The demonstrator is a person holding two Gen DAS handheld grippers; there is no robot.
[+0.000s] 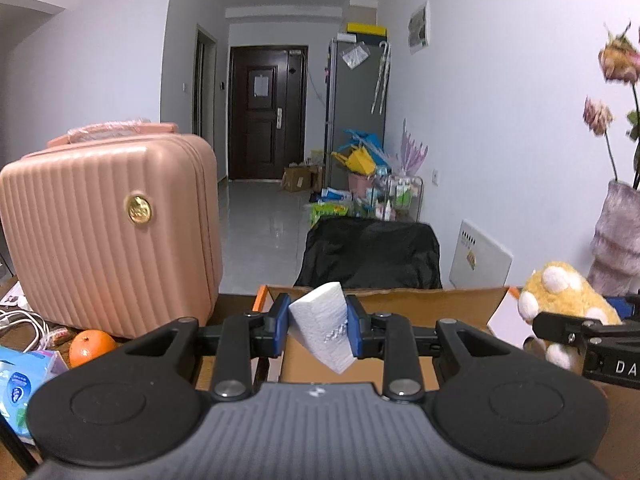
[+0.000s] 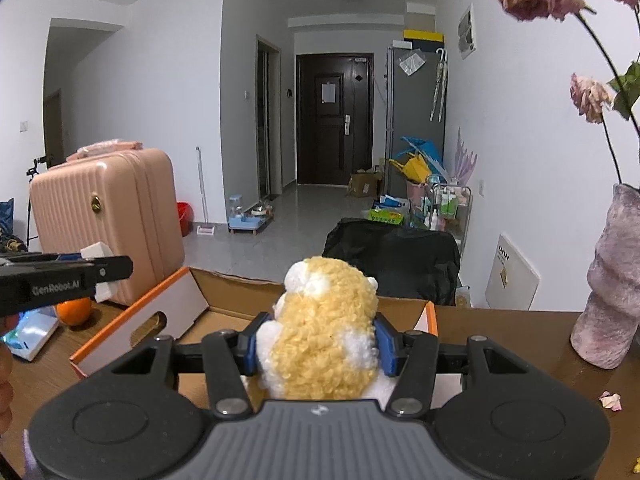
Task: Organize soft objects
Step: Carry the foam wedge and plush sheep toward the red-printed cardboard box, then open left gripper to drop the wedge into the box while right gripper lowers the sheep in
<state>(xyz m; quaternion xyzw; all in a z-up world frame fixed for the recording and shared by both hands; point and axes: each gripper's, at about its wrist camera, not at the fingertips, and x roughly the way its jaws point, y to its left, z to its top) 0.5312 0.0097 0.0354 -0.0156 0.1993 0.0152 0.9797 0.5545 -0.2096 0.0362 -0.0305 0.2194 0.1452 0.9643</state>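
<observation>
A ribbed pink hard-shell suitcase stands at the left of the wooden surface, hiding what lies behind it; a round orange fruit sits at its foot. The left claw is closed on a white foam wedge, held above the open cardboard box with orange edges. The right claw is clamped on a yellow-and-white curly plush toy over the same box, blocking the box's interior. A mauve fuzzy vase is cut off at the right.

A tilted white sponge block and a yellow-and-white plush toy hang above the open cardboard box.
</observation>
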